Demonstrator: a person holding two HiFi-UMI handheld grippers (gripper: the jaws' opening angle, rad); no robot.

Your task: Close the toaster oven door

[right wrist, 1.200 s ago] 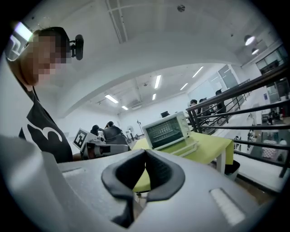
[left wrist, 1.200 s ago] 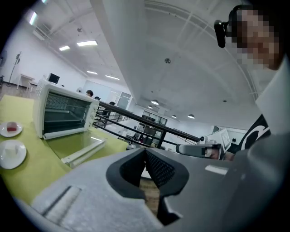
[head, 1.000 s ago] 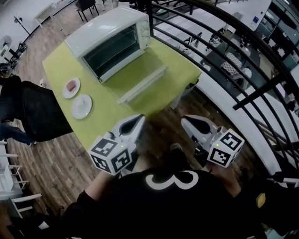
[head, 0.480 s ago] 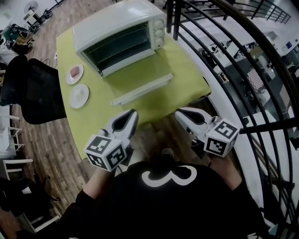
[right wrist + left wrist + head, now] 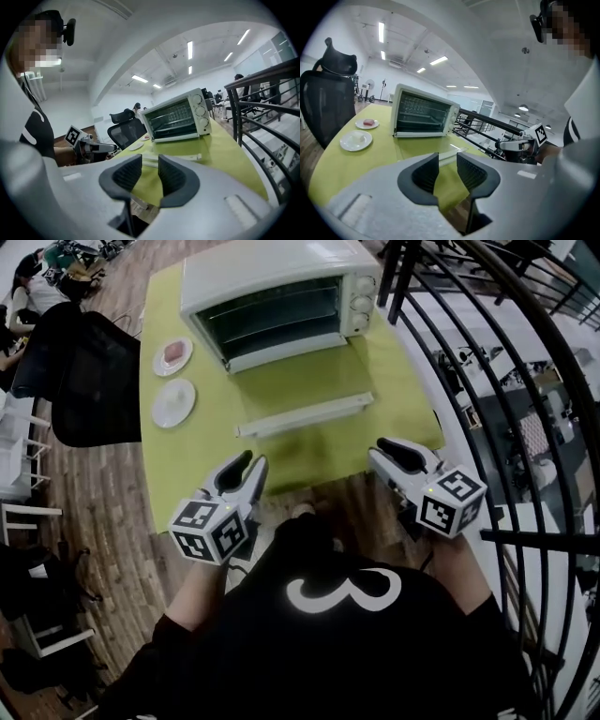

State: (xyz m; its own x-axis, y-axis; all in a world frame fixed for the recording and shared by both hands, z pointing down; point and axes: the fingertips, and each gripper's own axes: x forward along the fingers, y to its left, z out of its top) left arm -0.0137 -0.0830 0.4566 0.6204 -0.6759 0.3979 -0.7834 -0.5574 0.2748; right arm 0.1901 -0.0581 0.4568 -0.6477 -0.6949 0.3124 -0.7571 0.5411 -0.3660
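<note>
A white toaster oven (image 5: 281,292) stands at the far side of the green table (image 5: 187,460). Its glass door (image 5: 295,381) lies folded down flat, with the long white handle (image 5: 305,415) nearest me. My left gripper (image 5: 251,463) hovers at the table's near edge, short of the handle; its jaws are opening with nothing between them. My right gripper (image 5: 386,446) hangs near the front right corner, its jaws opening too, also empty. The left gripper view shows the oven (image 5: 424,115) beyond the left gripper (image 5: 447,159). The right gripper view shows the oven (image 5: 176,117) past the right gripper (image 5: 150,161).
Two small plates sit left of the oven, one (image 5: 173,356) with a pinkish piece of food, one (image 5: 173,402) white. A black office chair (image 5: 89,381) stands at the table's left side. A black metal railing (image 5: 469,352) runs close along the right.
Both grippers' jaws have parted from shut to a small gap. The head view has swung, so the oven now sits squarer and higher in the picture. The grippers stay at the near edge.
</note>
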